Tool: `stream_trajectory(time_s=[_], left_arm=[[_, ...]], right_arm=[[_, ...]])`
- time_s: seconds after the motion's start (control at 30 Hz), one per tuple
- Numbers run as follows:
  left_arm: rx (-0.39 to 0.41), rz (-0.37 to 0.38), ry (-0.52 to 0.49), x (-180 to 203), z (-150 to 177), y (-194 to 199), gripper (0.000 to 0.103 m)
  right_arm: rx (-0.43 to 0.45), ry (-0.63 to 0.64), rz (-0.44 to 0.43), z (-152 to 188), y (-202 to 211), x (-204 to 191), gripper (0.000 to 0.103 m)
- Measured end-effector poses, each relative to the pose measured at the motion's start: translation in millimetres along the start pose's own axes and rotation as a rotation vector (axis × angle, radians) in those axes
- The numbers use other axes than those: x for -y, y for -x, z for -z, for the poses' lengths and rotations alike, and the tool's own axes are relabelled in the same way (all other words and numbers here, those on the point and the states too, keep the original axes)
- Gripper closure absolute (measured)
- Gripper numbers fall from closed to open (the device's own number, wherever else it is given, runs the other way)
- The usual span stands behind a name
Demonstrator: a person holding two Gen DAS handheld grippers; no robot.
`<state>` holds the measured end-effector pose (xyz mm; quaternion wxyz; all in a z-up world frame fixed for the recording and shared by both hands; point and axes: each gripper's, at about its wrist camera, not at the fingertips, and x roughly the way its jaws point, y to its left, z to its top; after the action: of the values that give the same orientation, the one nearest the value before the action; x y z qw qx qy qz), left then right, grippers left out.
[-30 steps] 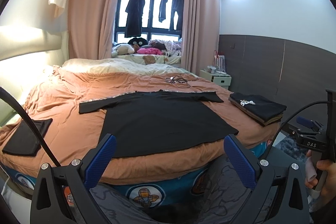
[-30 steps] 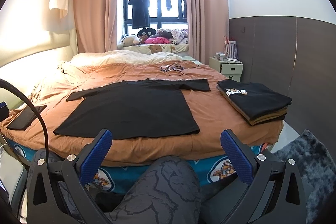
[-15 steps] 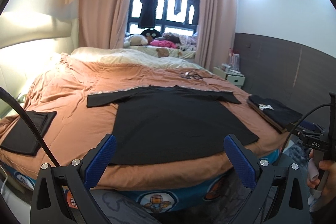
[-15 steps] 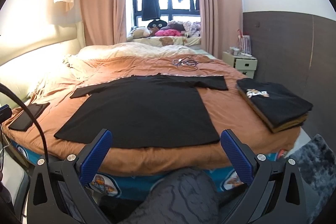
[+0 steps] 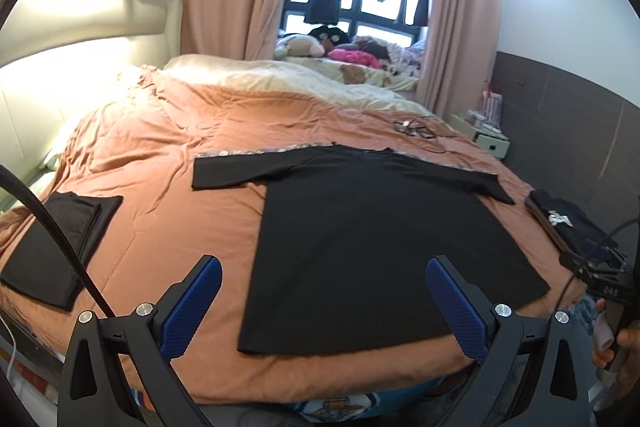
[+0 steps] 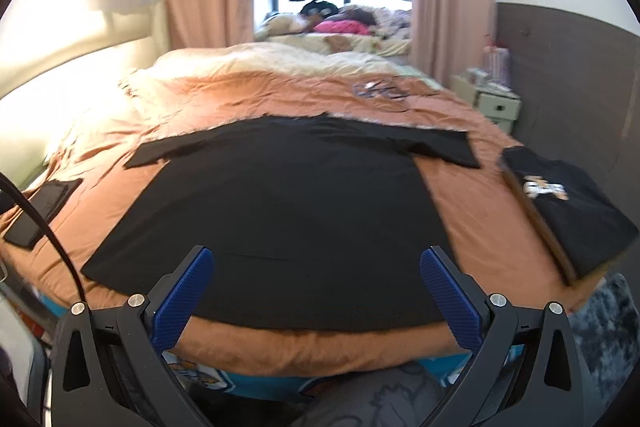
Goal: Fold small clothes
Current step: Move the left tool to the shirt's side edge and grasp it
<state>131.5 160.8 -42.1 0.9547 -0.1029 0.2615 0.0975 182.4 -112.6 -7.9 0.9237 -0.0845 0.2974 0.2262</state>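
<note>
A black T-shirt [image 5: 360,227] [image 6: 288,211] lies flat on the orange bedspread [image 5: 180,147], sleeves spread, hem toward me. My left gripper [image 5: 324,303] hovers open over the hem's near left part, blue pads [image 5: 192,307] wide apart, holding nothing. My right gripper [image 6: 316,291] is open too, above the hem near the bed's front edge, its pads [image 6: 448,295] empty. The right gripper's body [image 5: 600,279] and a hand show at the right edge of the left wrist view.
A folded black garment [image 5: 52,243] [image 6: 40,211] lies at the bed's left. A stack of folded dark clothes [image 6: 564,211] [image 5: 568,223] sits at the right edge. Cables [image 5: 420,131] lie farther back. A nightstand [image 6: 492,99] stands by the right wall.
Both grippers have moved forward and up over the bed's near edge, closing in on the shirt's hem. The shirt has not moved, and both stay open.
</note>
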Motion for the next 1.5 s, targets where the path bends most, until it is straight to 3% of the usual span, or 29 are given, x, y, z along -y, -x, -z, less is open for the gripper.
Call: stream_trajectory(time_s=[0.3,0.43,0.67,1.07,1.27,1.5], left_arm=[[-0.032,-0.064,0.063,-44,-34,-43,0.003],[-0.041,-0.088,0.096,-61,-49,-59,0.003],[-0.056,-0.114,0.143,-86,-70,-89,0.005],[-0.127,-0.181,0.209,-172,-96,-174,0.028],[-0.179,-0.175,0.268,-221,-106,-221,0.038],[-0.252,-0.129,0.313,-257,-121,-286,0.046]], right_arm=[[-0.018,0.092,-0.041,-34,-43,9,0.0],[-0.044,0.092,-0.105,-53,-68,14,0.0],[-0.074,0.102,-0.133,-89,-115,22,0.0],[-0.134,0.07,-0.171,-133,-213,-1,0.0],[-0.168,0.045,-0.187,-142,-266,-17,0.0],[-0.223,0.044,-0.21,-155,-324,-36,0.021]])
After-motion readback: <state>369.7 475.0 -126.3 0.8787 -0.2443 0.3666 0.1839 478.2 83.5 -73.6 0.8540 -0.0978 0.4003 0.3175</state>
